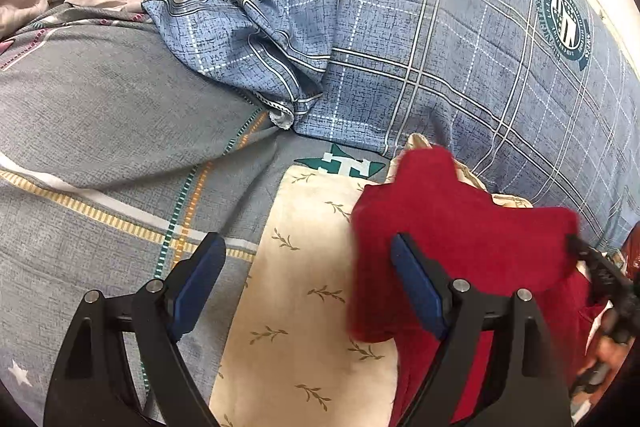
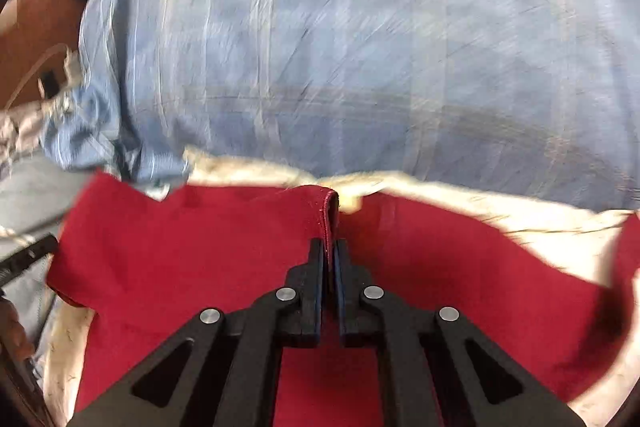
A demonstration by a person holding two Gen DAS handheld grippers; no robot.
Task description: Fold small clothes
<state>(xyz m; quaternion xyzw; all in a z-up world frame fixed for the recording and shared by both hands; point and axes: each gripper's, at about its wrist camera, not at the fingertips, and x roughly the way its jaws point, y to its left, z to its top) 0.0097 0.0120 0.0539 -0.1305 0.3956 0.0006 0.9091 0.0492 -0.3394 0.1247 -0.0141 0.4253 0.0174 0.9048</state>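
Red garment (image 2: 208, 267) pinched at hem between my right fingers (image 2: 318, 259), clenched on fold edge; cloth spreads to both sides of them, over cream leaf-print cloth (image 1: 304, 287). My left gripper (image 1: 308, 267) spread wide, nothing between pads; garment lies under and beyond its right finger (image 1: 416, 287), cream cloth between the two. Blue plaid quilt (image 1: 400, 39) beyond, on bed. Right view blurred.

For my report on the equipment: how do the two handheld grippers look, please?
Both the left gripper and the right gripper are matte black, with angular arms that have triangular cut-outs and round silver pivot pins. Each finger carries a flat dark blue pad. No cables, markings or sleeves are visible.
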